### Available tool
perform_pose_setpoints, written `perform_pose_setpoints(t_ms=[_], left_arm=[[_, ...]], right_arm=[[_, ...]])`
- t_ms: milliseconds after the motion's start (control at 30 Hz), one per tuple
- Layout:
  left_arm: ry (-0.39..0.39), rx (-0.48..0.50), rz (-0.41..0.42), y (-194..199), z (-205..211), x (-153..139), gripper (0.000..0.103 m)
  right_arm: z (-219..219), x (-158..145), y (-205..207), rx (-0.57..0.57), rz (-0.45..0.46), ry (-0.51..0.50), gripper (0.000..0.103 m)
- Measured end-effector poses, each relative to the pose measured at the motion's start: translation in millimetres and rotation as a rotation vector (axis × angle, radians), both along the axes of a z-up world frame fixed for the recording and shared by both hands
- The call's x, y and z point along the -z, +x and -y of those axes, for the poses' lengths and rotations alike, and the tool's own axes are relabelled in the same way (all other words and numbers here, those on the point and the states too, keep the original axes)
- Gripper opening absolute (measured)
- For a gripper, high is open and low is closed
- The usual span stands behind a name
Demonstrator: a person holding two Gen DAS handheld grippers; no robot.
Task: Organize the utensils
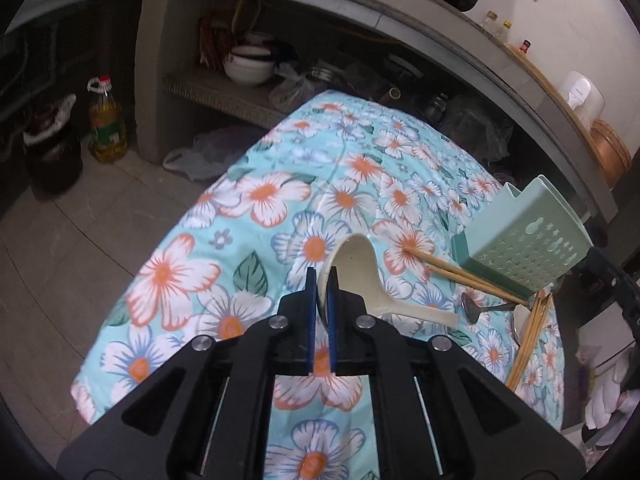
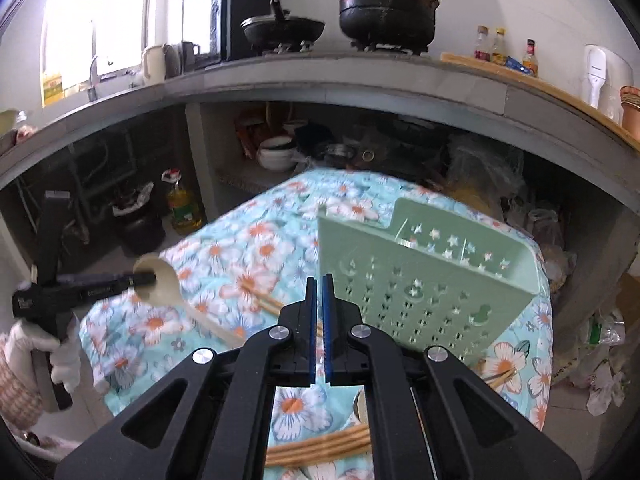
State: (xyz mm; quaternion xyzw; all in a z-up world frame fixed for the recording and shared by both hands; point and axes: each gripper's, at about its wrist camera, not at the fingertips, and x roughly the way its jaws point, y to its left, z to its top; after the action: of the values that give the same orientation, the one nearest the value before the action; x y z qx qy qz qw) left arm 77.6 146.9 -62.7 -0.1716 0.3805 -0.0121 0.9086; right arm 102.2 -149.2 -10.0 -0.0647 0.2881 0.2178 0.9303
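Left gripper (image 1: 321,292) fingers clamp rice paddle (image 1: 356,268) rim left of green utensil caddy (image 1: 524,236); right gripper (image 2: 319,300) fingers together, empty. Thin edge grip: paddle may pivot, drop.

Grey concrete counter (image 2: 320,76) under a bright window (image 2: 100,12), tiled floor (image 1: 60,248).

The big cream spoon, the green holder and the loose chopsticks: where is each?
Cream spoon (image 1: 356,264), left wrist view, inside of its bowl.
Green holder (image 2: 420,292), right wrist view, perforated front wall.
Chopsticks (image 1: 460,274), left wrist view, mid-length.
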Motion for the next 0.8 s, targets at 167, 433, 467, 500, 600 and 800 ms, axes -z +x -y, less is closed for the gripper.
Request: perform_pose_setpoints(t_ms=[167,433,467,500,600,800], left_arm=[[0.014,-0.018,-0.019,-1,1,1,0.004],[0.008,-0.058,-0.029,-1,-9,7,0.004],[0.006,-0.067,-0.028,-1,-12,8,0.004],[0.003,-0.074,-0.028,0,-14,8,0.004],[-0.005,-0.089,-0.029,2,-25,11,0.004],[-0.033,-0.092,-0.039,9,-34,21,0.004]], right_arm=[[-17,34,-2,-0.095,-0.034,-0.134,0.045],[-56,88,8,-0.180,-0.049,-0.389,0.045],[-60,94,9,-0.186,-0.049,-0.416,0.045],[-65,101,9,-0.188,-0.045,-0.452,0.045],[-81,119,10,-0.192,-0.013,-0.558,0.045],[-105,127,9,-0.158,0.077,-0.687,0.045]])
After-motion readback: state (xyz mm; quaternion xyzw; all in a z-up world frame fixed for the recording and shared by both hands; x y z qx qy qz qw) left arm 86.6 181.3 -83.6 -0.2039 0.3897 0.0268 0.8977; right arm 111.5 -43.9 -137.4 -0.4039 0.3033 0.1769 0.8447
